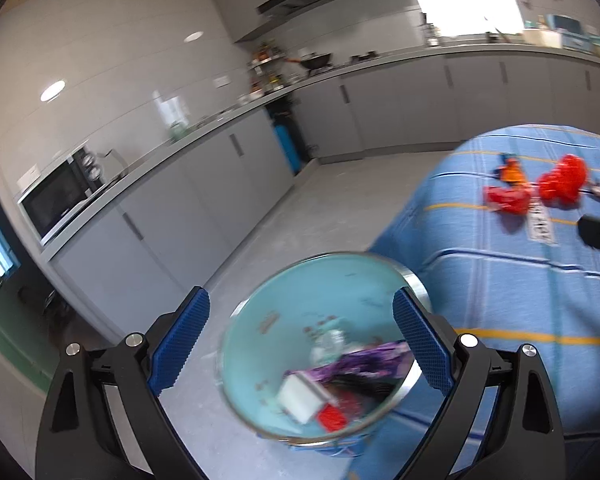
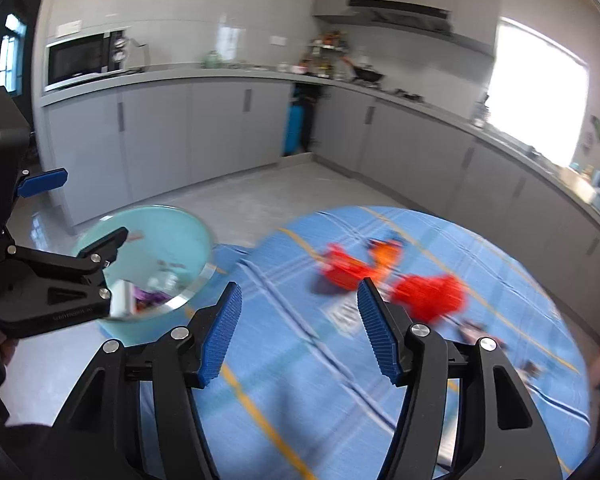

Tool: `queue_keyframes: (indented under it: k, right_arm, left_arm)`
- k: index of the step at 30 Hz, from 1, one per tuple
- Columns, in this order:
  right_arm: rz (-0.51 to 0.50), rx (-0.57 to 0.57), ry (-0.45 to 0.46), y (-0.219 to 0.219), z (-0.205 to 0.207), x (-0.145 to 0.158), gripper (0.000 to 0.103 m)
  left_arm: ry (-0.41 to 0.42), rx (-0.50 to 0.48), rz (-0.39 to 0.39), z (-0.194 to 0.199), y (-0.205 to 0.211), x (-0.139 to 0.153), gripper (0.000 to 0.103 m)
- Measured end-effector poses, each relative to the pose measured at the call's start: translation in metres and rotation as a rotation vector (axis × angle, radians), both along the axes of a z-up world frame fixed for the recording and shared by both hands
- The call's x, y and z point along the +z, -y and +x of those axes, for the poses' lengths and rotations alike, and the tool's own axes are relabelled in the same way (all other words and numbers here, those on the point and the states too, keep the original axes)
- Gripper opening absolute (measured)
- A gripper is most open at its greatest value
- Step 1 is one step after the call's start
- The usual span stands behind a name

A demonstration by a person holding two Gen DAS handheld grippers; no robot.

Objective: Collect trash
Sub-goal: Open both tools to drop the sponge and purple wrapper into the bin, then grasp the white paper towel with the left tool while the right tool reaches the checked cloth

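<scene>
the light-blue bin (image 1: 316, 344) stands on the floor just beside the edge of the table (image 1: 500, 280), probably so scraps can go straight from the blue striped cloth into it; it already holds a white box (image 1: 300, 398), a purple wrapper (image 1: 364, 364) and something red. the left gripper (image 1: 300, 344) hovers over the bin's mouth with its jaws spread wide and nothing between them. the right gripper (image 2: 298, 330) hangs above the cloth, jaws likewise wide apart and empty, facing the red wrappers (image 2: 428, 296) and an orange scrap (image 2: 386, 254) lying close together on the cloth, seemingly the next trash to collect. blur hides finer detail.
</scene>
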State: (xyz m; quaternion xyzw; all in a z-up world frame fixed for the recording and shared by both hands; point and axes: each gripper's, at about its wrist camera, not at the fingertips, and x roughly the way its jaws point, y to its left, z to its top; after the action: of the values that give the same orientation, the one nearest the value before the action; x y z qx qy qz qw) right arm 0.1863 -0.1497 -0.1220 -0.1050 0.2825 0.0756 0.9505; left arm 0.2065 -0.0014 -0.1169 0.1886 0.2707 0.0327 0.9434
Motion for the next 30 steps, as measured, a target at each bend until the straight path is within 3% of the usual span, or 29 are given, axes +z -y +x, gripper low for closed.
queue_keyframes:
  k: [7, 13, 21, 30]
  right_arm:
    - [0.005, -0.261, 0.017, 0.107, -0.042, 0.003, 0.065]
    - [0.022, -0.451, -0.015, 0.180, -0.071, -0.017, 0.066]
    - [0.036, -0.581, -0.035, 0.232, -0.095, -0.040, 0.066]
    - [0.084, -0.648, -0.013, 0.264, -0.115, -0.047, 0.066]
  left_arm:
    - [0.006, -0.190, 0.022, -0.018, 0.092, 0.005, 0.093]
    - [0.002, -0.344, 0.048, -0.034, 0.170, 0.002, 0.093]
    - [-0.045, -0.501, 0.057, -0.048, 0.255, -0.012, 0.094]
    - [-0.190, -0.581, 0.063, -0.044, 0.312, -0.044, 0.093]
